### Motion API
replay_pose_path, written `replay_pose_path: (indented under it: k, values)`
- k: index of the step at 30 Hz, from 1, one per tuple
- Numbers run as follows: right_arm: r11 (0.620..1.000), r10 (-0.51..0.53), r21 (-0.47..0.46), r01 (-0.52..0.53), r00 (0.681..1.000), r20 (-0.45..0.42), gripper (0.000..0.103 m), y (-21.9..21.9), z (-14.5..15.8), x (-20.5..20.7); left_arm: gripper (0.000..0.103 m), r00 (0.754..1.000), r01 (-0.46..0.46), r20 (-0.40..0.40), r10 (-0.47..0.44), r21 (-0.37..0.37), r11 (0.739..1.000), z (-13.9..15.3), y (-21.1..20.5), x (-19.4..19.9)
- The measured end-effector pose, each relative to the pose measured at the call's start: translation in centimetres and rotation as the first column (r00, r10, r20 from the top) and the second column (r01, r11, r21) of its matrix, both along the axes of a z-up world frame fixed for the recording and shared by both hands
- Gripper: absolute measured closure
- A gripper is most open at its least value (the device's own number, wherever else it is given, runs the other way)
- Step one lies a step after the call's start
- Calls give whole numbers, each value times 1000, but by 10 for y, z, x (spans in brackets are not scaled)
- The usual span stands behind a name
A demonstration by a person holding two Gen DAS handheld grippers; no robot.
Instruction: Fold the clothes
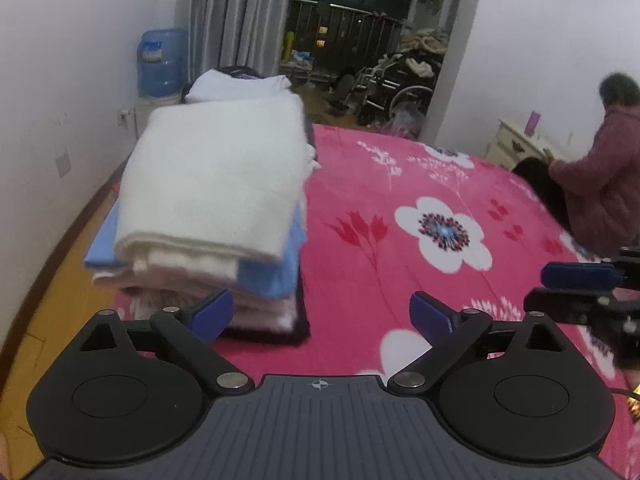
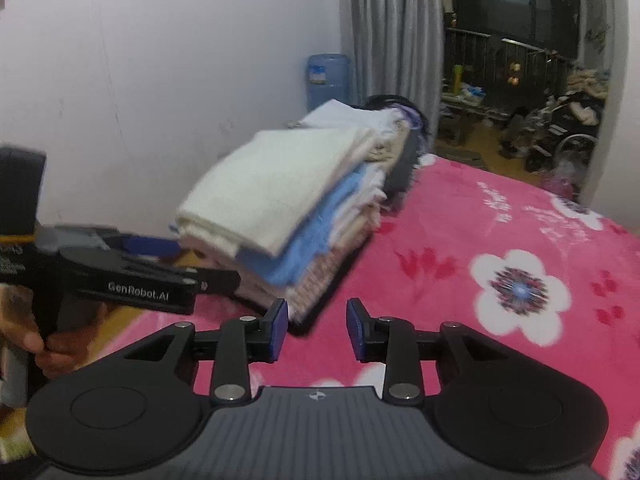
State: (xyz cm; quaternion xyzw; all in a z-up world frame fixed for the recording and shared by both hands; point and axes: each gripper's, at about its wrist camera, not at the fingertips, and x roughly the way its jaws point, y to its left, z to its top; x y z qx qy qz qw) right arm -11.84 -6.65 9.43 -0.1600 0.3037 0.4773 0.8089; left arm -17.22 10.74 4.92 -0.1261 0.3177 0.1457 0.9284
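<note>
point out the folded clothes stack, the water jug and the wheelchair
folded clothes stack [image 1: 216, 176]: left wrist view, on the white top layer
water jug [image 1: 160, 62]: left wrist view, on the blue bottle body
wheelchair [image 1: 408, 98]: left wrist view, on the rim of its big wheel

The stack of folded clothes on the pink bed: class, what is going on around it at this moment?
A person holds a hand-held gripper in each hand over a pink floral blanket. A stack of folded clothes, a white towel-like piece on top, sits at the bed's edge. The left hand-held gripper is open wide and empty, just in front of the stack. The right hand-held gripper is partly open, with nothing between its pads. Neither touches the stack. Another person in a pink jacket handles something dark at the far side.
</note>
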Motion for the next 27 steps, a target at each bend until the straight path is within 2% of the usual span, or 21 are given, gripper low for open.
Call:
replay_pose_path:
  k: [4,7,10,12,16,19,21,27]
  values:
    - [999,-4,-41,4,1000,21,60,-22,-16,-17,2,1000,11,7,-11,37,999,-2,-33,-6]
    - [999,-43,-35,42,998,-38,60,-29,-25,-16,1,1000,-5,3,5,40,999,-6,-48,-9]
    - [996,-87,-34,86,995,-54,57,-33,-26,-20,1,999,-36,4,36,32,999,-11,-59,-12]
    - [994,-106,-32,105,994,-34,49,-36,-25,-26,0,998,-67,6,67,22,997,-11,-58,-17]
    - [987,-151,-45,151,988,18,44,-42,-25,-30,0,992,-125,9,125,50,991,-12,-53,-26]
    - [984,-170,-52,172,985,41,42,-44,-23,-33,0,988,-153,2,153,37,987,-13,-45,-32]
    - [984,-167,-54,170,984,55,35,-44,-21,-36,0,986,-167,0,167,30,985,-14,-42,-34]
    - [982,-177,-52,180,983,57,31,-41,-17,-36,0,976,-216,-9,216,49,975,-17,-37,-39]
